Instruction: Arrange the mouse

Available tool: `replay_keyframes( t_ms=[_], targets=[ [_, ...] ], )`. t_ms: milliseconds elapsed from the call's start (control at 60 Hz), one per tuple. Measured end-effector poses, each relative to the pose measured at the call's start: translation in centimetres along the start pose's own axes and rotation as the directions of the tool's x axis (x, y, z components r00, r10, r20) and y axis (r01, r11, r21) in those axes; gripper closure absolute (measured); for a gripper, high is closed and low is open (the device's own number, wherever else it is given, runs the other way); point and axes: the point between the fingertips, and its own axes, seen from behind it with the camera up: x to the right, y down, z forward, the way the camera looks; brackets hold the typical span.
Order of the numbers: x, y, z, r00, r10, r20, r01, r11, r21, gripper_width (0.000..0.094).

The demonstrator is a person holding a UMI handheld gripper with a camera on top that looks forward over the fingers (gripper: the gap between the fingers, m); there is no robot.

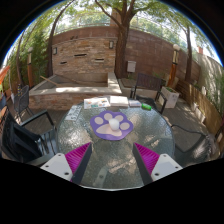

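Tongs hover over a round glass patio surface

The tongs gape wide, holding nothing. At the frame's centre, beyond the pink pads, a white mouse lies on a purple mouse pad atop the surface, chairs around.

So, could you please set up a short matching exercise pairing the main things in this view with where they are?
Things:
1. mouse
2. purple mouse pad
3. glass table
4. gripper
5. brick wall

Places:
a. open, short of the pad, nothing between its fingers
b. far behind the table
c. lies on the purple pad
d. on the glass top, ahead of the fingers
e. round, carries the pad, chairs around it

Pairs: 1-c, 2-d, 3-e, 4-a, 5-b
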Motion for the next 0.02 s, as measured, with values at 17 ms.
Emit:
replay_keyframes(
  t_ms=[17],
  targets=[
    [0.03, -0.06, -0.08, 1.0, 0.002, -0.001, -0.002, 1.0, 0.002, 0.0094]
  ],
)
